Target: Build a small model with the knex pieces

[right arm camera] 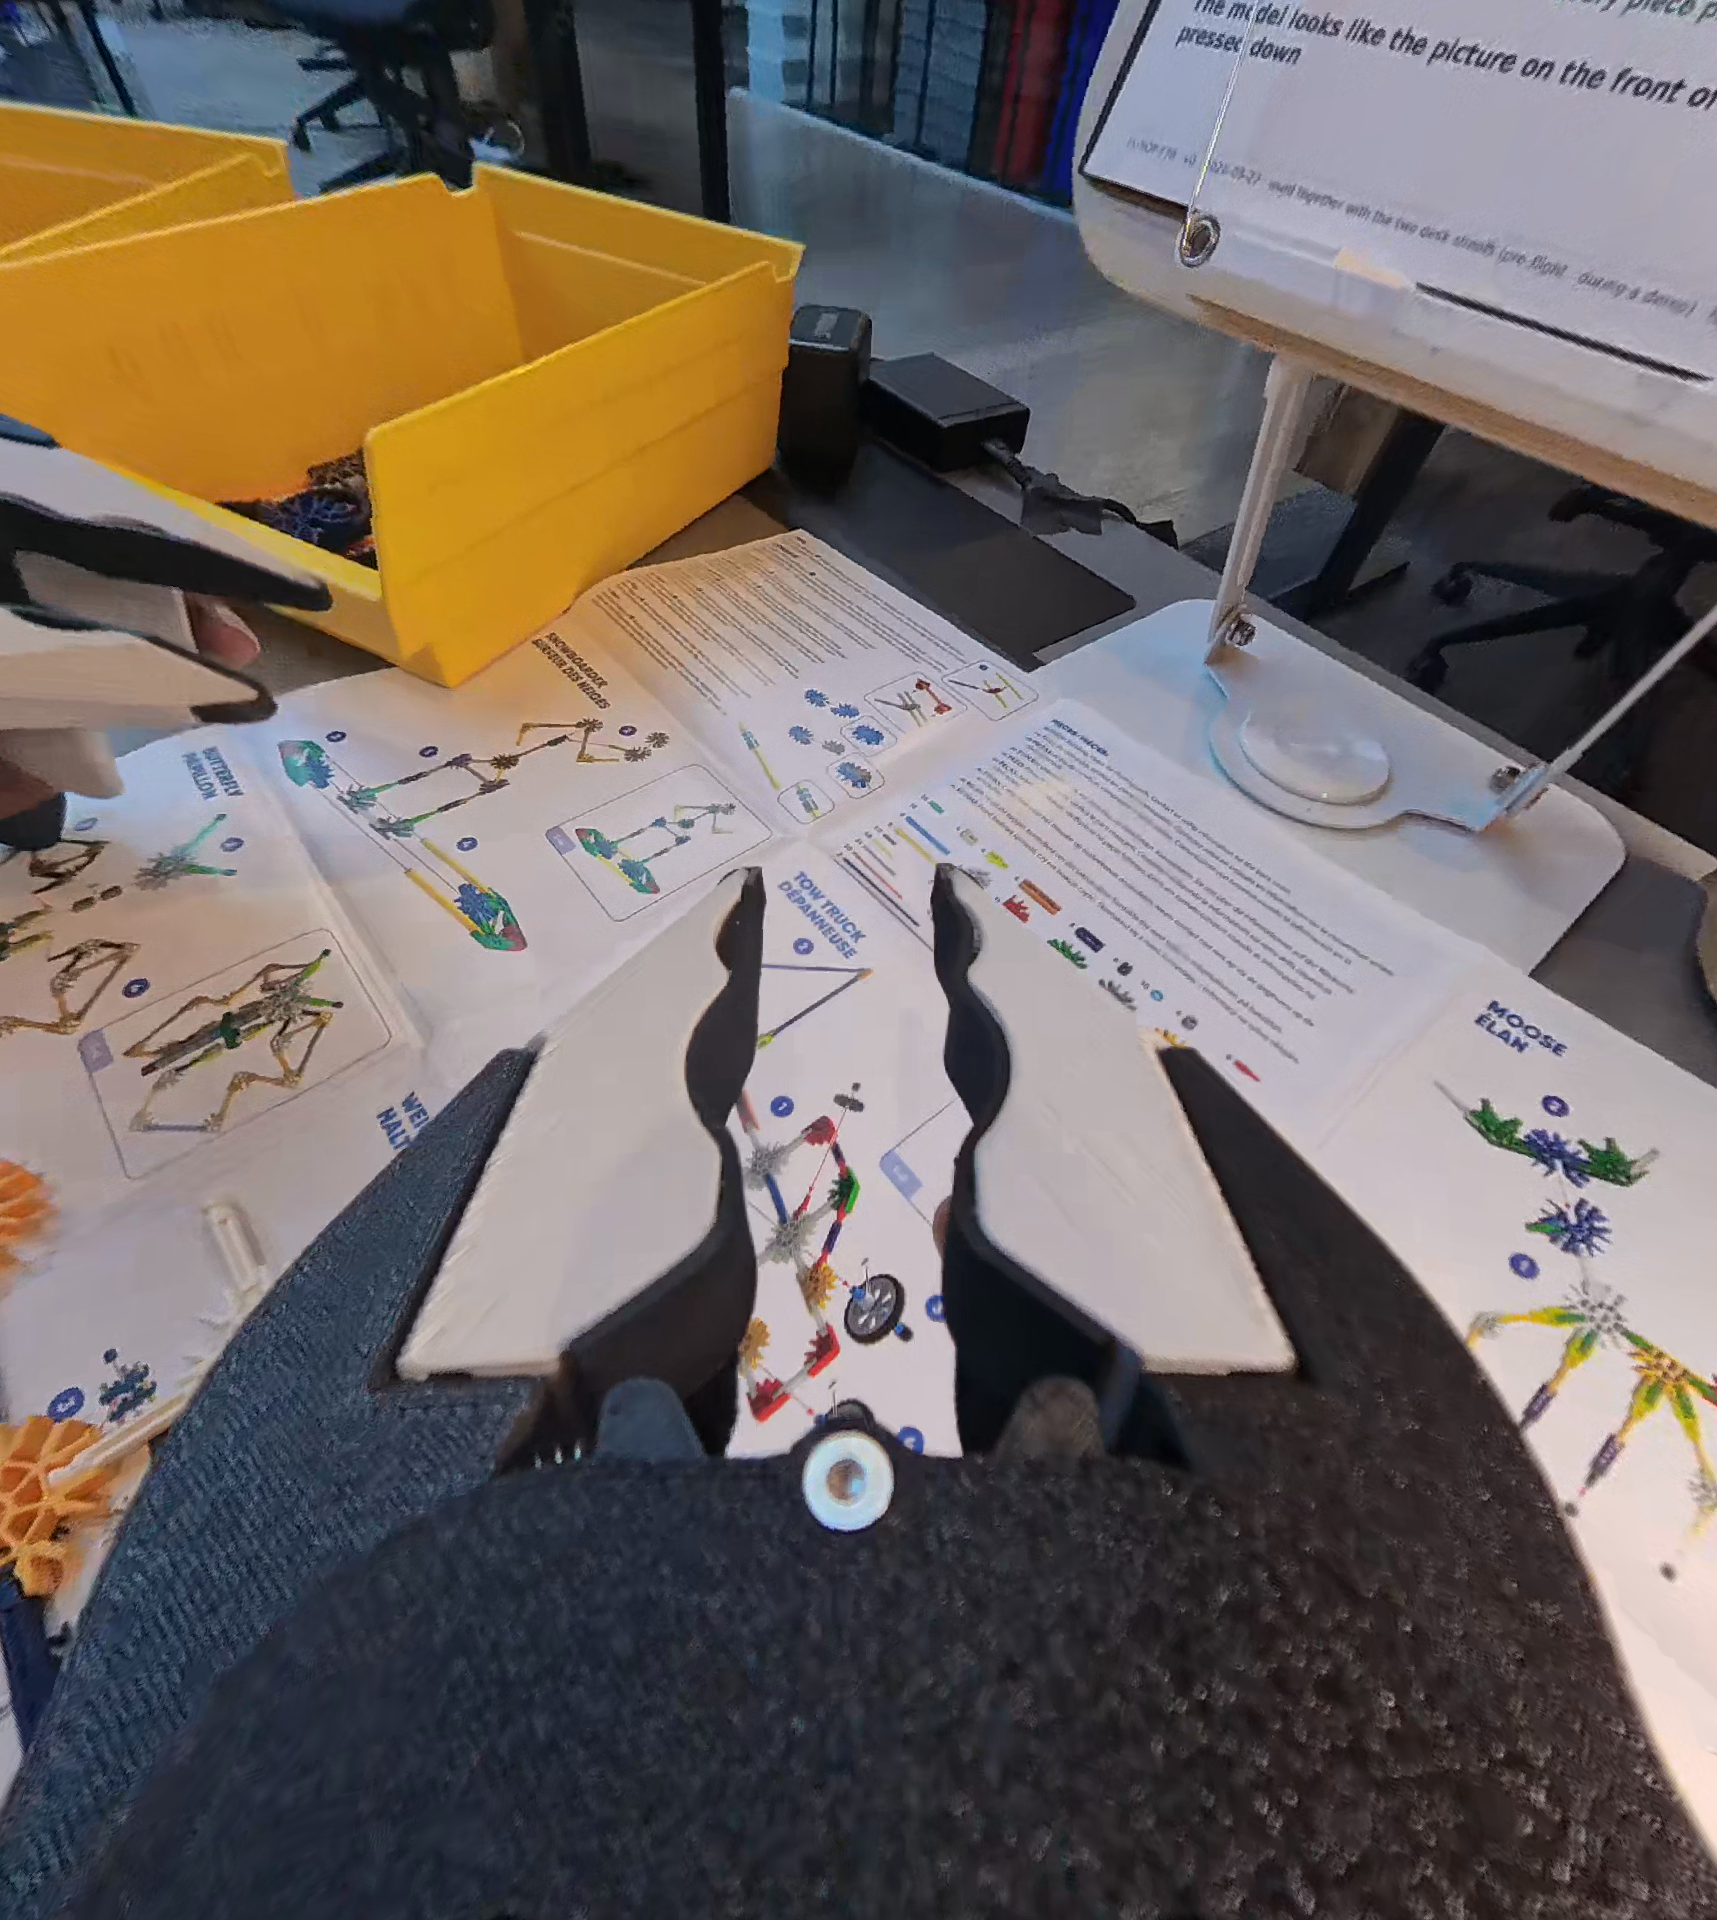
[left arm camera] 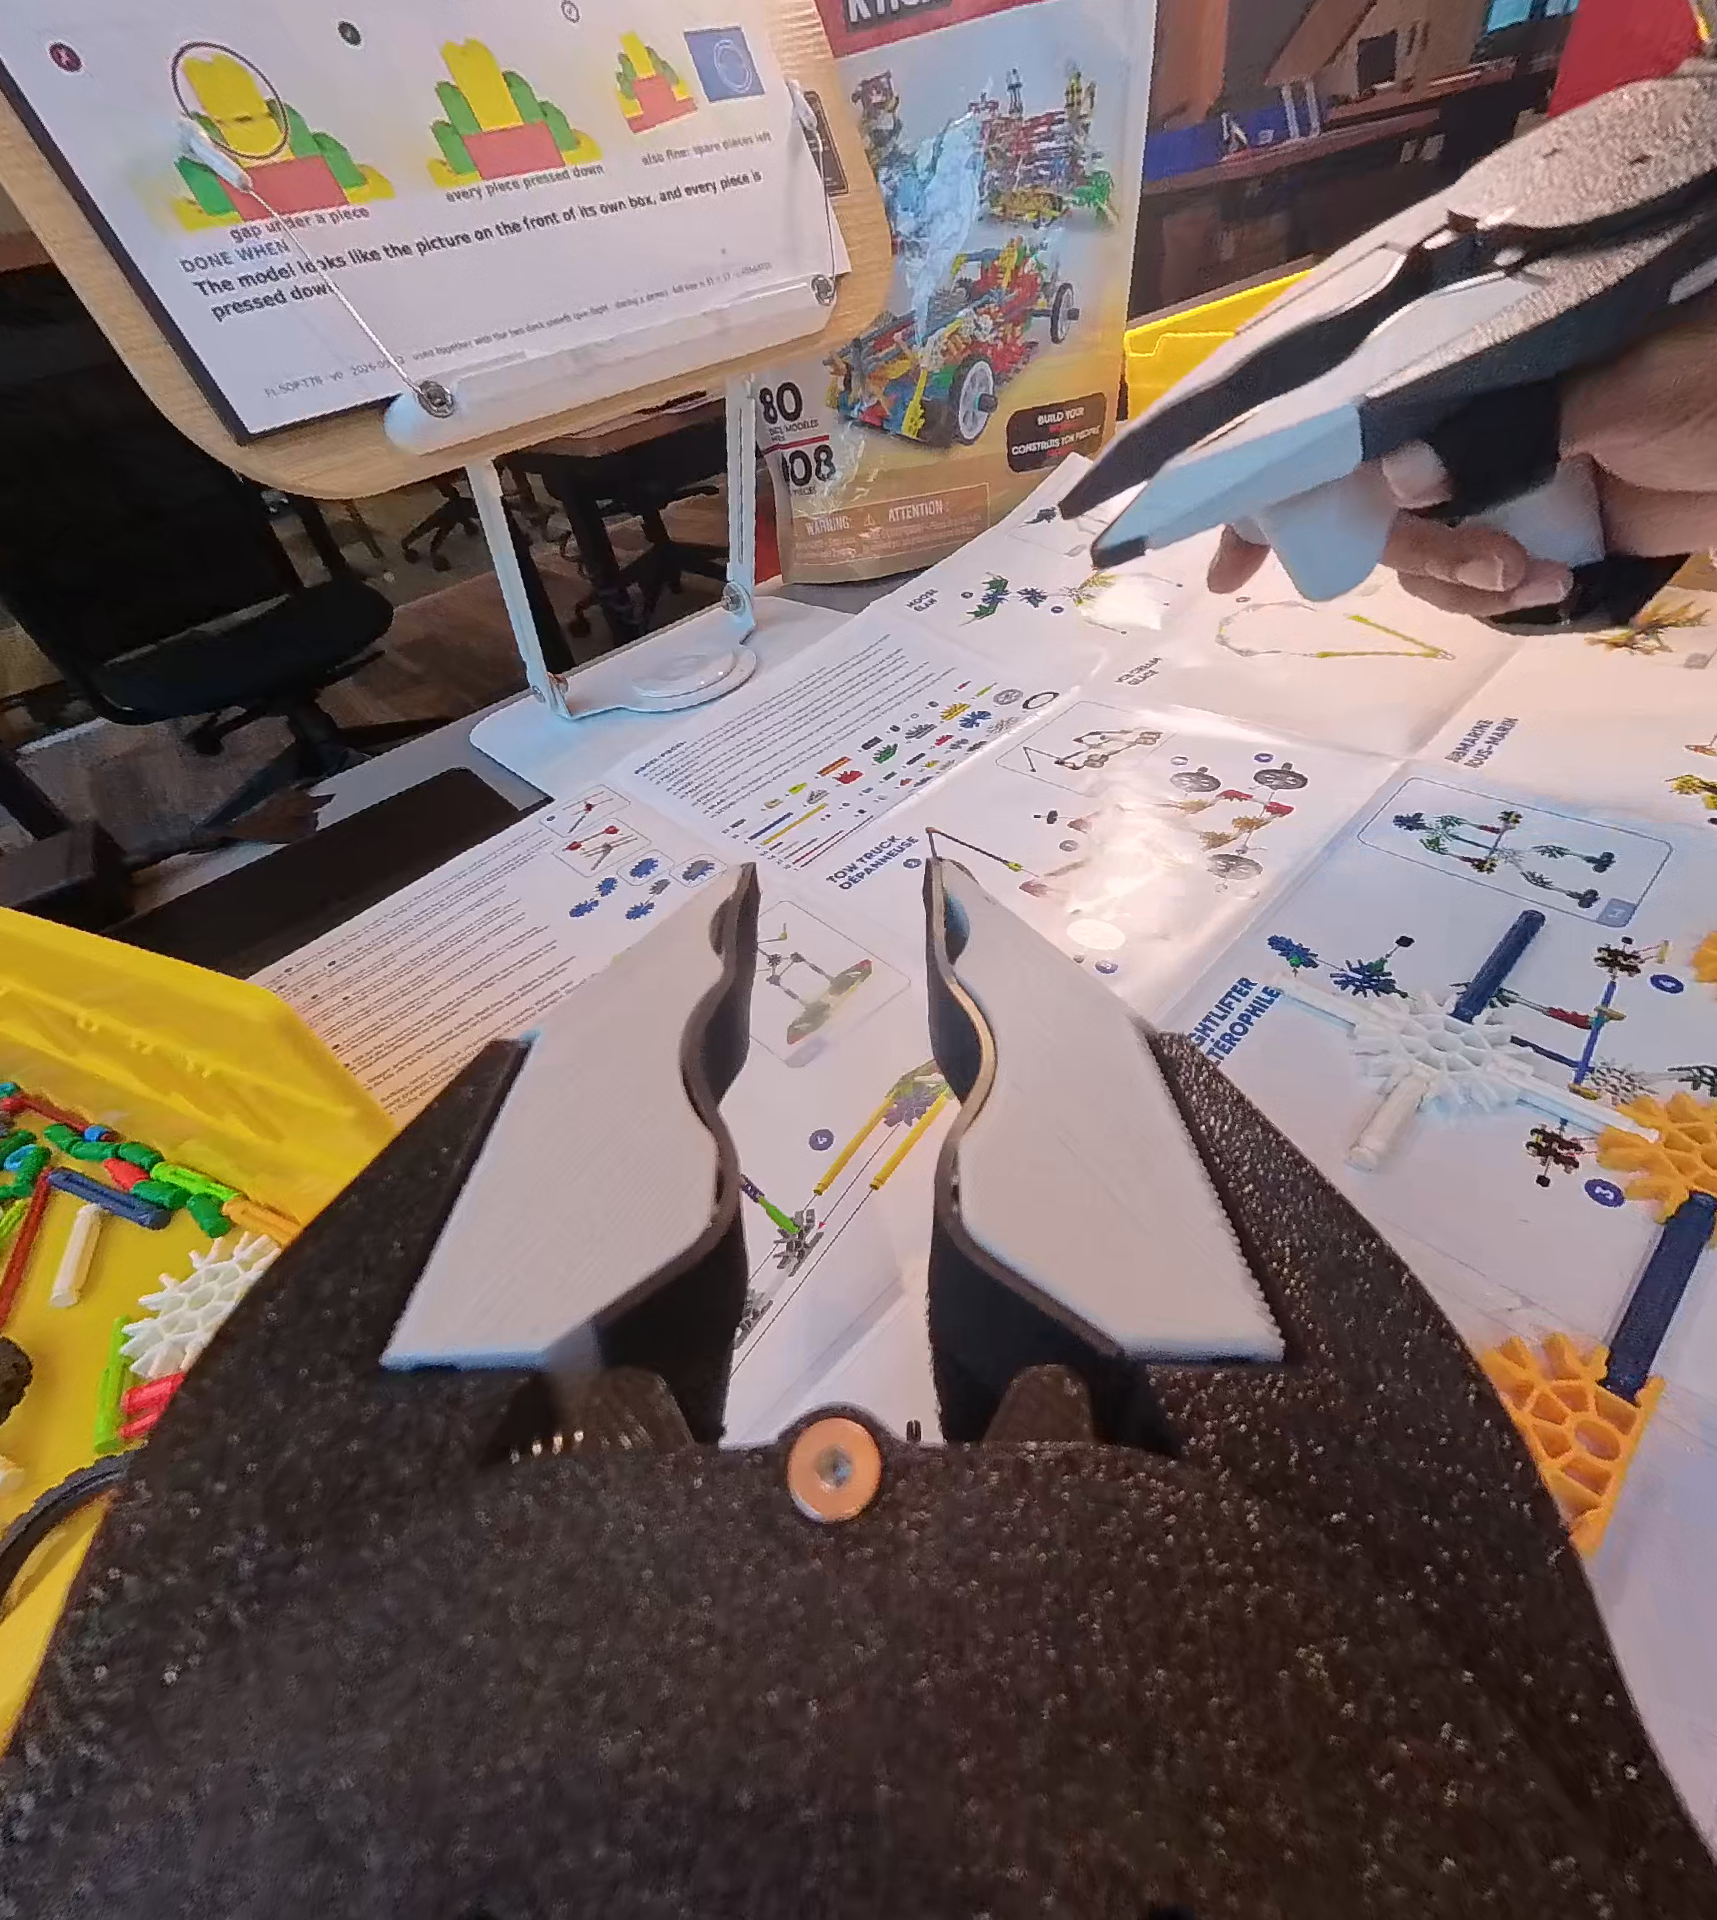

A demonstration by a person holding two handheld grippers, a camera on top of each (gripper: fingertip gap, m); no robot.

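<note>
Hovering both empty, parted hand-held grippers, left (left arm camera: pixel 841 873) and right (right arm camera: pixel 846 883), I see the blue-rod, orange-connector plastic assembly (left arm camera: pixel 1664 1174) right of my left one.

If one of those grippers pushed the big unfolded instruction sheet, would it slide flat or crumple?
The instruction sheet is thin creased paper, so it would likely buckle along its folds rather than slide stiffly. It looks glossy, so probably slippery. The blue-and-orange built piece lying on it may pin that corner.

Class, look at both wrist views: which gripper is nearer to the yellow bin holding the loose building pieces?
Left. The left gripper hovers open right beside the yellow bin, over the instruction sheet. The right gripper is farther off, across the sheet, also open and empty.
</note>
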